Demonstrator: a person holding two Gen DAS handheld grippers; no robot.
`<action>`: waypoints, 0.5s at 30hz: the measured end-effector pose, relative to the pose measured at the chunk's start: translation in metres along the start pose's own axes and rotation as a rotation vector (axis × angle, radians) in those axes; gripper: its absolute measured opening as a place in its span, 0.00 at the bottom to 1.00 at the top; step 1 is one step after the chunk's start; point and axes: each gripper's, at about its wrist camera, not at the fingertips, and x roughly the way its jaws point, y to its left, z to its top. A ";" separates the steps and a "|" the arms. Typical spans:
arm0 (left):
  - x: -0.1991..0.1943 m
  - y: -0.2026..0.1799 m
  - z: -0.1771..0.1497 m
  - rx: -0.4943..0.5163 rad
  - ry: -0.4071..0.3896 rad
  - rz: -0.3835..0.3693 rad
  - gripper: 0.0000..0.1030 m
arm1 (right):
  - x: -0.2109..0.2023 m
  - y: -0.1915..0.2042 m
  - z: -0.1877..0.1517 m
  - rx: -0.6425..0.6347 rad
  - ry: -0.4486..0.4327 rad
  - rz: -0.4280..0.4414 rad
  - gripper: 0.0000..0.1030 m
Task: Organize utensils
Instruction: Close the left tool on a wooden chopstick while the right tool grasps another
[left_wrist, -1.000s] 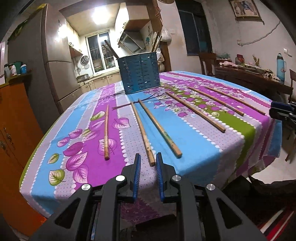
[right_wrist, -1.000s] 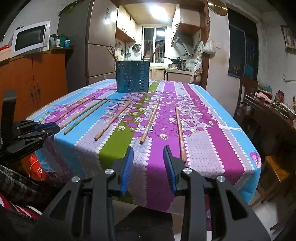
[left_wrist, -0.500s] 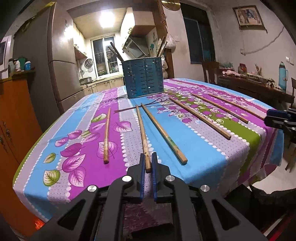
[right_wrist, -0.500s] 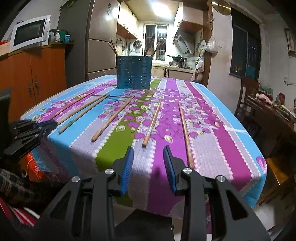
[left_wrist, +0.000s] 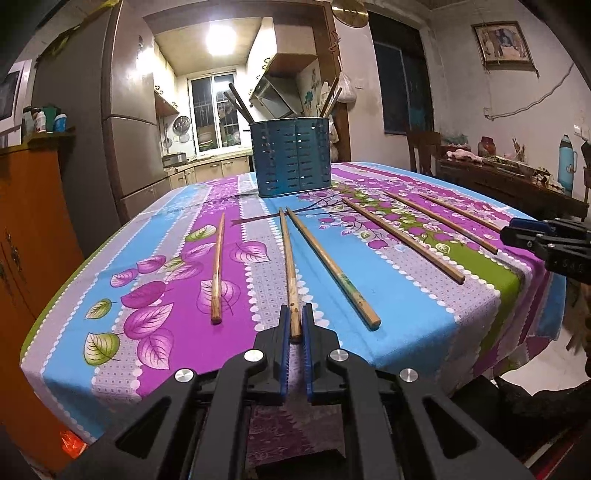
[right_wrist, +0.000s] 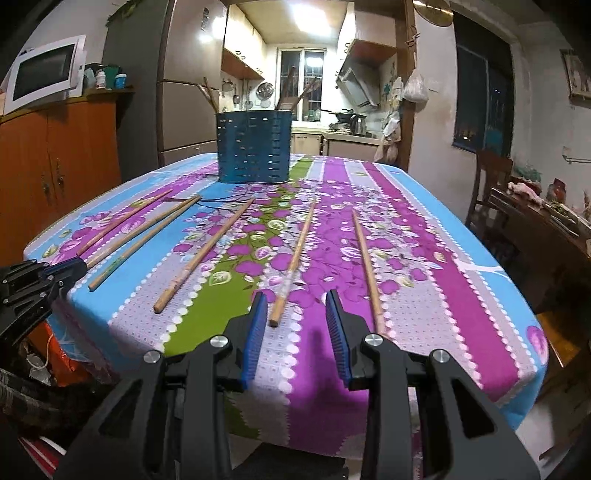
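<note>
Several wooden chopsticks lie fanned out on the flowered tablecloth (left_wrist: 166, 295). A blue slotted holder (left_wrist: 291, 158) (right_wrist: 253, 146) stands at the far end with a few chopsticks in it. My left gripper (left_wrist: 294, 325) is shut on the near end of the second chopstick from the left (left_wrist: 288, 266), which still rests on the cloth. My right gripper (right_wrist: 296, 306) is over the table's near edge, its jaws closing. The end of another chopstick (right_wrist: 291, 266) lies between its fingers, nearer the left one, and the pads do not touch it.
More chopsticks lie beside each gripper (left_wrist: 218, 269) (left_wrist: 332, 266) (right_wrist: 364, 258) (right_wrist: 203, 254). An orange cabinet (right_wrist: 62, 158) with a microwave (right_wrist: 44, 77) stands left of the table. A wooden chair (right_wrist: 491, 184) and a cluttered sideboard (left_wrist: 498, 177) are on the right.
The left gripper's jaws closed onto the chopstick end. The right gripper moved forward over the table edge, so a chopstick end now lies between its fingers.
</note>
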 end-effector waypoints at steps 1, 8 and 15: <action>0.000 0.000 0.000 0.001 0.000 0.000 0.07 | 0.002 0.002 0.000 -0.003 0.002 0.008 0.27; 0.000 0.001 -0.001 -0.002 0.000 0.001 0.07 | 0.014 0.003 -0.009 0.024 0.013 0.024 0.12; -0.001 0.001 -0.001 -0.014 -0.009 0.001 0.07 | 0.012 0.004 -0.014 0.104 -0.025 0.027 0.06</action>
